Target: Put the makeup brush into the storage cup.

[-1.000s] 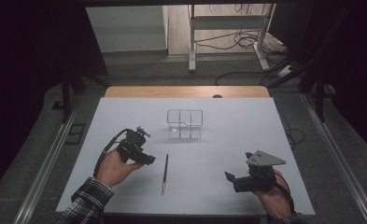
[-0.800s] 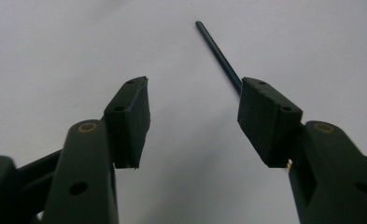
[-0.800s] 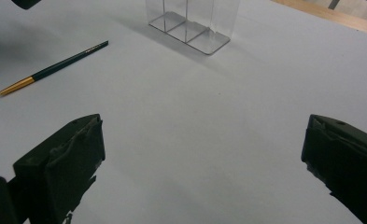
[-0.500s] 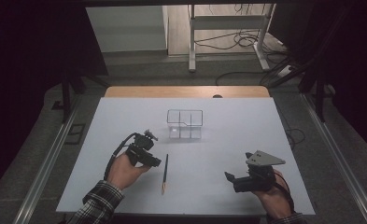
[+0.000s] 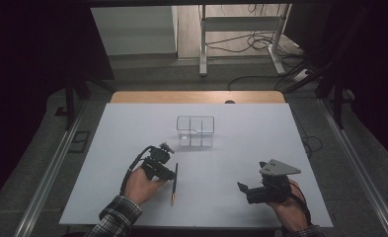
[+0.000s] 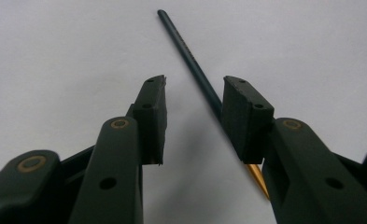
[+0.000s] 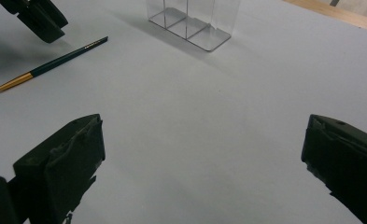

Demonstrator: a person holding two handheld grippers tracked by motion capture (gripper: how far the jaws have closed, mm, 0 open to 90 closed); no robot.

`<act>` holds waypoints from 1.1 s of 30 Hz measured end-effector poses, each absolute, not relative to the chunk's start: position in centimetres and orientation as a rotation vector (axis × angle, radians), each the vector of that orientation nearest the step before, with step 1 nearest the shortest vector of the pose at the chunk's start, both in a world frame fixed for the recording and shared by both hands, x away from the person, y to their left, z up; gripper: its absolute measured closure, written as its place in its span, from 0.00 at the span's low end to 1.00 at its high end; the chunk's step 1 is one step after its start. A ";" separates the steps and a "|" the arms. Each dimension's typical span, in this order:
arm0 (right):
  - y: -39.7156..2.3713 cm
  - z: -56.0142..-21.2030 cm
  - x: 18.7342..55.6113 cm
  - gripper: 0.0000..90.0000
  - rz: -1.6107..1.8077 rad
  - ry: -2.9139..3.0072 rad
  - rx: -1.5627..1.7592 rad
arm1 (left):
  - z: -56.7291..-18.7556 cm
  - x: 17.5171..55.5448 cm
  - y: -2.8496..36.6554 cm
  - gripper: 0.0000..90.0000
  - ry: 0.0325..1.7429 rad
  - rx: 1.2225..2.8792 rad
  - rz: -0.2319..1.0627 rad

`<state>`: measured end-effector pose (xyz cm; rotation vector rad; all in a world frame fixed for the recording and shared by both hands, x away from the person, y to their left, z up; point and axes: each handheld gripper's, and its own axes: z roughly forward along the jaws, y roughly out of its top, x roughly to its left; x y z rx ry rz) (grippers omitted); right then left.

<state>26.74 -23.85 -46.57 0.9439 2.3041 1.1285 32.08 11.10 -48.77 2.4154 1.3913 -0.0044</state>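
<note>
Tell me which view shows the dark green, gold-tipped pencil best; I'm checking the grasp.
The left gripper view: the dark green, gold-tipped pencil runs close-up between the open jaws. The right gripper view shows it whole; the high view, small.

The pencil (image 6: 196, 70) had a glossy dark-green lacquered shaft and shiny gold end; the organizer (image 5: 195, 131) was clear plastic; the table (image 5: 290, 143) looked matt white.

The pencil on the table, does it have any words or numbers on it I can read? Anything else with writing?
Thin dark green pencil with a gold end: a faint gold mark runs along its shaft, too small and blurred to read.
Clear plastic box with compartments: no writing.
White table sheet: no writing.
No readable words or numbers anywhere.
</note>
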 end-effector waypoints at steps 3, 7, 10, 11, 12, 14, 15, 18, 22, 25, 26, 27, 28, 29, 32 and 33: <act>-23.8 -46.6 26.8 0.00 1.125 2.305 0.942 | -49.1 32.0 10.8 0.68 1.394 2.417 0.001; -23.9 -46.6 26.7 0.00 1.122 2.308 0.942 | -49.5 31.9 10.5 0.68 1.391 2.419 -0.001; -23.8 -46.6 26.8 0.00 1.123 2.307 0.941 | -49.7 31.7 10.2 0.68 1.394 2.423 0.001; -23.8 -46.6 26.8 0.00 1.121 2.306 0.942 | -49.8 31.7 10.1 0.68 1.398 2.422 0.003; -23.8 -46.6 26.8 0.00 1.123 2.307 0.942 | -49.8 31.7 10.0 0.68 1.398 2.424 0.005; -23.9 -46.6 26.8 0.00 1.123 2.307 0.943 | -49.9 31.6 9.9 0.68 1.398 2.430 0.012; -23.8 -46.6 26.8 0.00 1.122 2.308 0.944 | -50.0 31.5 9.8 0.69 1.398 2.434 0.015; -23.8 -46.6 26.8 0.00 1.121 2.309 0.943 | -50.2 31.4 9.5 0.69 1.397 2.443 0.024; -23.8 -46.6 26.8 0.00 1.121 2.310 0.943 | -50.6 31.3 9.1 0.71 1.390 2.469 0.035; -23.8 -46.6 26.8 0.00 1.120 2.311 0.944 | -50.6 31.1 9.0 0.76 1.389 2.487 0.075; -23.8 -46.6 26.8 0.00 1.120 2.310 0.944 | -50.6 31.1 9.0 0.79 1.390 2.489 0.081; -23.9 -46.6 26.8 0.00 1.120 2.310 0.945 | -50.6 31.1 9.1 0.80 1.395 2.487 0.081; -23.9 -46.6 26.8 0.00 1.120 2.310 0.944 | -50.6 31.1 9.2 0.83 1.395 2.486 0.078; -23.9 -46.6 26.8 0.00 1.121 2.310 0.944 | -50.6 31.1 9.2 0.87 1.395 2.484 0.075; -23.9 -46.6 26.8 0.00 1.120 2.311 0.944 | -50.6 31.2 9.4 0.93 1.392 2.476 0.063; -23.9 -46.6 26.8 0.00 1.120 2.311 0.944 | -50.6 31.2 9.4 0.93 1.391 2.477 0.060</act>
